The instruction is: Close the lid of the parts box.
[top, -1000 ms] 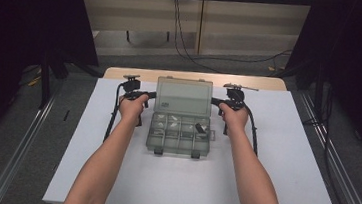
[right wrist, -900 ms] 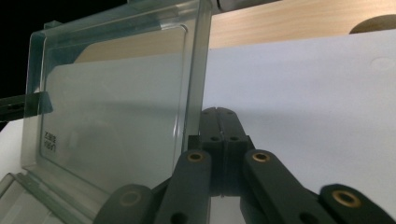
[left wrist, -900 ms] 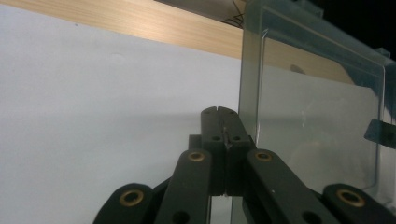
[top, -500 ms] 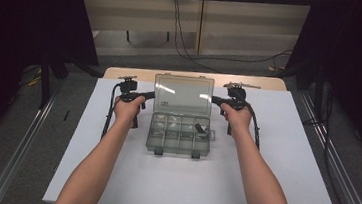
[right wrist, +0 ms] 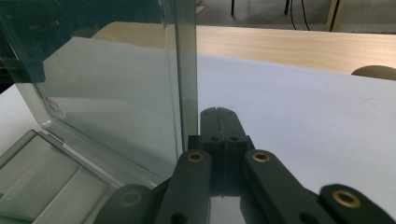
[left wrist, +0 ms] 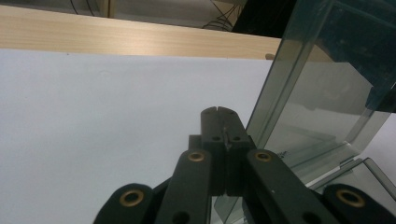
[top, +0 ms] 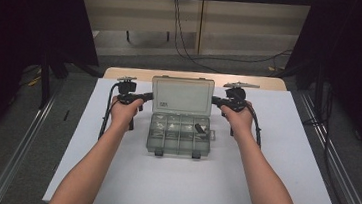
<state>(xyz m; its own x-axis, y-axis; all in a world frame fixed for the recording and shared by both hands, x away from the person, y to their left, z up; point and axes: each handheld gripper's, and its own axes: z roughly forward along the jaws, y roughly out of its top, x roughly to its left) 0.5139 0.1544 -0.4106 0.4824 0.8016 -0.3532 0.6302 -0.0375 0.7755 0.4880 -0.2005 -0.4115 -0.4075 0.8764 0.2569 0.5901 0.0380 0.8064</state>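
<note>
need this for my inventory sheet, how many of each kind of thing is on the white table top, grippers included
Clear plastic compartment box, lid raised: 1
Hand-held grippers: 2, the left gripper and the right gripper, one at each side edge of the lid
Total: 3
The small parts inside the box are too small to count.

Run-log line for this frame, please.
compartment box lid raised | left gripper shut beside lid | right gripper shut beside lid

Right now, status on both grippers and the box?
Left gripper and right gripper shut, flanking the raised lid. Clear plastic compartment box open. Nothing in the way.
</note>
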